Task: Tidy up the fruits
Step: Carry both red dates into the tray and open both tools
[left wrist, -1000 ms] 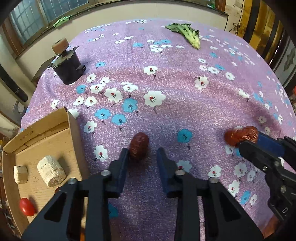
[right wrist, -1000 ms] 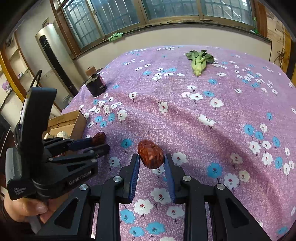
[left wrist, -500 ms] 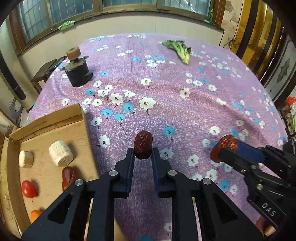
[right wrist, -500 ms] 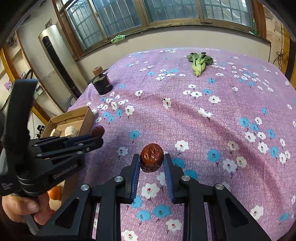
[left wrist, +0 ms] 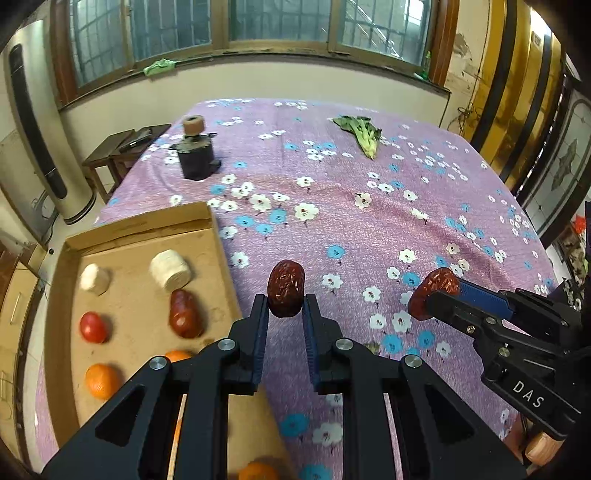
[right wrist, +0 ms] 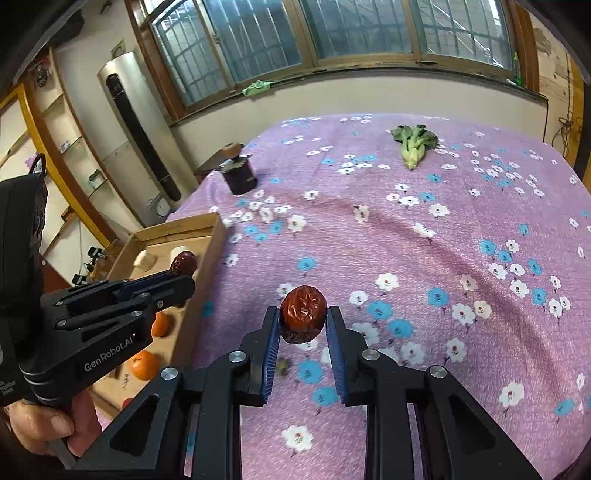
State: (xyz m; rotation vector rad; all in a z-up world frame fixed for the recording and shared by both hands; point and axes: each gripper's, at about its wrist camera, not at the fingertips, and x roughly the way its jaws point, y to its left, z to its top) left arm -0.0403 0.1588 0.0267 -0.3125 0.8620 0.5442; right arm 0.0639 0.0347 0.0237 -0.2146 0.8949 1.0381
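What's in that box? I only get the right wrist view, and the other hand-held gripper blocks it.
Observer: A loose date already lies in the box, below a white chunk.
Visitor: Is the other one's fruit gripped well?
Observer: The left hand-held gripper pinches only the lower half of its held date; the top sticks out.
Visitor: Any writing on mine?
Observer: The right hand-held gripper has DAS printed on its side.

Barred windows (left wrist: 280, 22) top a cream wall (left wrist: 258, 83); a tall, perhaps air-conditioning, unit (right wrist: 140, 133) stands left.
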